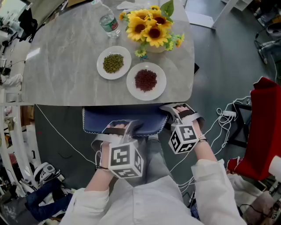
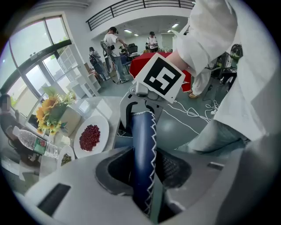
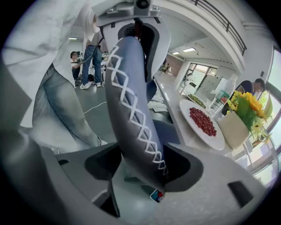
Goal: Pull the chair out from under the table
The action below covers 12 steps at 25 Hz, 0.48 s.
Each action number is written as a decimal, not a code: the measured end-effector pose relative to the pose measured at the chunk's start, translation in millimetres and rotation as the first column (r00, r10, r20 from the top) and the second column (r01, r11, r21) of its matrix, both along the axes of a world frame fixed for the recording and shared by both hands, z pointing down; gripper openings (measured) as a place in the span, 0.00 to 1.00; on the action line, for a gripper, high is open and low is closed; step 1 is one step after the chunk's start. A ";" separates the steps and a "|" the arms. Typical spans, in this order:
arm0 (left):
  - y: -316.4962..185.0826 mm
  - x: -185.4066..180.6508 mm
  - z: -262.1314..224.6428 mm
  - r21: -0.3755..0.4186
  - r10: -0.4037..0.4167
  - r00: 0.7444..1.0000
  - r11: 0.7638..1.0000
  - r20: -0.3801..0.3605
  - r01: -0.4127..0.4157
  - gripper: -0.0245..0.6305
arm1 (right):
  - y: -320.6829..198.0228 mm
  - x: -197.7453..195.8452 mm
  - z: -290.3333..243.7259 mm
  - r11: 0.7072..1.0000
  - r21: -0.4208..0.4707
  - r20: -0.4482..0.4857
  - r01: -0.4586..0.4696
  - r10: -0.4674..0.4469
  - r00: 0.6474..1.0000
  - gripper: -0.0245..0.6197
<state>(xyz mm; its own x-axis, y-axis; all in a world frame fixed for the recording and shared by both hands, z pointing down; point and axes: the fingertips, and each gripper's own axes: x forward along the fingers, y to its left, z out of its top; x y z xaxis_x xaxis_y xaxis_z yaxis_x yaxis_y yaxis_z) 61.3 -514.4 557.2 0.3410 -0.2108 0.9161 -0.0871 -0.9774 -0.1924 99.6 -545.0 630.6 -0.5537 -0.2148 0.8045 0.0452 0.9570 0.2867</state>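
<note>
Left gripper (image 1: 120,128) clamped on the top edge of the chair back (image 1: 131,118). Right gripper (image 1: 178,110) clamped on the same padded edge, further along. Chair back sits just beside the table (image 1: 61,70) edge, seat hidden under the top. Grip looks done, chair not yet out. Left to do: the whole pull, clear of the table.

This is a large open-plan lab or workshop hall, not a home. It has tall windows (image 2: 37,57), a railed upper gallery (image 2: 131,6) and white shelving (image 2: 74,85). People (image 2: 115,46) stand among equipment, and loose cables (image 1: 221,123) trail over the grey floor (image 1: 228,66). A marble-look table (image 1: 61,79) is dressed as a dining mock-up, with sunflowers (image 1: 149,26), a water bottle (image 1: 108,22) and two plates of beans (image 1: 113,63) (image 1: 146,81).
</note>
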 end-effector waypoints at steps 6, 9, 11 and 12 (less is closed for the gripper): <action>5.1 -0.5 0.1 0.005 -0.009 1.000 1.000 0.002 0.009 0.21 | 5.9 0.3 0.2 1.000 0.001 -0.027 0.010 -0.010 1.000 0.46; 8.9 -3.6 0.3 0.013 -0.011 1.000 1.000 0.006 0.011 0.21 | 11.7 -2.2 0.2 1.000 -0.007 -0.025 0.003 -0.003 1.000 0.46; 10.3 -5.5 0.0 0.012 -0.013 1.000 1.000 0.010 0.013 0.21 | 14.8 -3.6 -0.2 1.000 -0.011 -0.023 -0.004 0.004 1.000 0.46; 10.9 -6.1 0.0 0.011 -0.014 1.000 1.000 0.012 0.013 0.21 | 15.9 -3.9 -0.2 1.000 -0.014 -0.023 -0.007 0.007 1.000 0.46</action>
<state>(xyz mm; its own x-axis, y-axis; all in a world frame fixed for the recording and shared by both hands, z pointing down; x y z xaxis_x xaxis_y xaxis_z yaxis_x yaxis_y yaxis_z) 55.3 -503.5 557.2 0.3274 -0.2250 0.9177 -0.0980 -0.9741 -0.2039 95.7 -529.1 630.4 -0.5332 -0.2074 0.8202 0.0450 0.9612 0.2723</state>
